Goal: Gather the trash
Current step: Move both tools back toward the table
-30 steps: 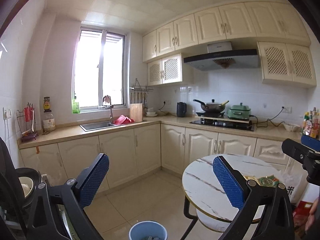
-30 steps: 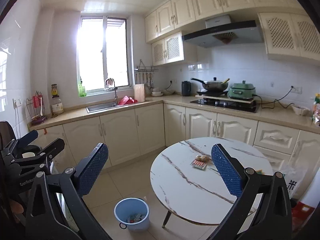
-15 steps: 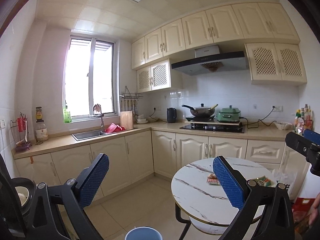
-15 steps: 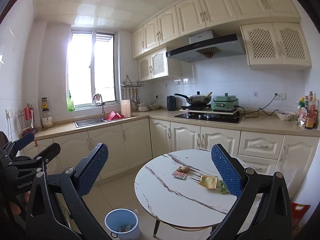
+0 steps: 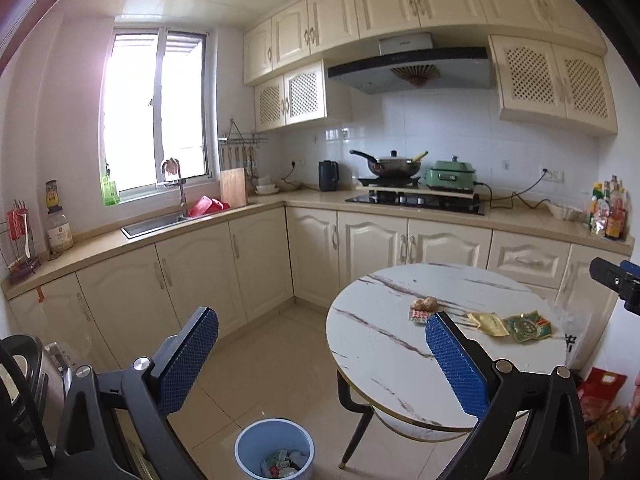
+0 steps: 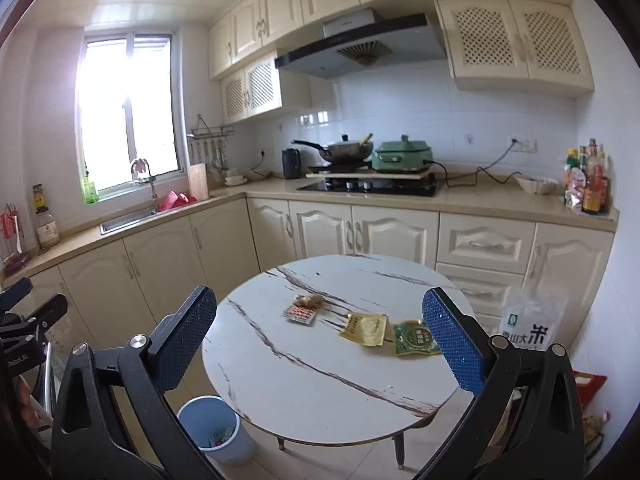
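Note:
A round white marble table [image 6: 320, 392] [image 5: 380, 364] carries trash: a green packet [image 6: 414, 338] [image 5: 528, 326], a gold packet [image 6: 364, 328] [image 5: 490, 323], a red pill blister [image 6: 300, 315] [image 5: 419, 315] and a brown lump [image 6: 309, 300] [image 5: 425, 303]. A blue bin [image 5: 274, 450] [image 6: 210, 426] with scraps inside stands on the floor left of the table. My left gripper [image 5: 320, 364] is open and empty, above the bin and the table's left edge. My right gripper [image 6: 320, 356] is open and empty, above the table's near side.
Cream cabinets and a counter [image 6: 480, 200] with sink [image 5: 156, 222], hob and wok [image 5: 394, 166] run along the far walls. A white rice bag [image 6: 528, 324] and red bags [image 5: 600, 392] stand right of the table. An appliance [image 5: 24, 392] sits at the lower left.
Both cameras have swung right and down. The table and its trash have come further into view and nearer. Both grippers have stayed open.

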`<state>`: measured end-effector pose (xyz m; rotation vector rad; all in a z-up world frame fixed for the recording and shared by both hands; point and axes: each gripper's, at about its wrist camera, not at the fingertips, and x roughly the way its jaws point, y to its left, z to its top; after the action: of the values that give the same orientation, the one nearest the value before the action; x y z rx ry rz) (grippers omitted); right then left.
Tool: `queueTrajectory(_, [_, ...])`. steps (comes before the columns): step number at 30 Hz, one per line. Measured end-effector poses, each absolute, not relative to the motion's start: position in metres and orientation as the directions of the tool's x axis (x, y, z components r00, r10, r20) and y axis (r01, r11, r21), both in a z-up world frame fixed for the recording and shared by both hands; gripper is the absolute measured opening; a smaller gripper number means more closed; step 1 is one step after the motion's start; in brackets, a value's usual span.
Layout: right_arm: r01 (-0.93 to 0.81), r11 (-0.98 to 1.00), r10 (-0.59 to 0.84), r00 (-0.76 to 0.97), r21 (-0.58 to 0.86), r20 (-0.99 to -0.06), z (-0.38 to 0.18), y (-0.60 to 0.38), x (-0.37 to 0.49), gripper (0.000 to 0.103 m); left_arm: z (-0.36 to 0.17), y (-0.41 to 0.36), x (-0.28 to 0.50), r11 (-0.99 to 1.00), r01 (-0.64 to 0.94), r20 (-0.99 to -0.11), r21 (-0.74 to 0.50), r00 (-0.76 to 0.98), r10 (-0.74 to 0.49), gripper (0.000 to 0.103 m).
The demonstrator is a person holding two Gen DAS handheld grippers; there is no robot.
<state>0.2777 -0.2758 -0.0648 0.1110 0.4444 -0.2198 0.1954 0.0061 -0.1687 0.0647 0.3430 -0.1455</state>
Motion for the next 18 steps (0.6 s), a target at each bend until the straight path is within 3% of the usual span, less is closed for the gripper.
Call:
queueTrajectory(11, [0.287, 0.958, -0.183, 0.678, 0.026, -0.712, -0.188, -0.346, 0.387, 0.103, -0.163, -0.057, 0.356, 0.973, 0.226, -0.533, 0.053, 0.83, -0.164, 0.102])
queueTrajectory(18, [0.223, 0.975, -0.128, 0.572, 0.004, -0.81, -0.248, -0.363, 0.471, 0.103, -0.17, -0.085, 0.455, 0.968, 0.241, -0.612, 0.066, 0.776, -0.152, 0.102])
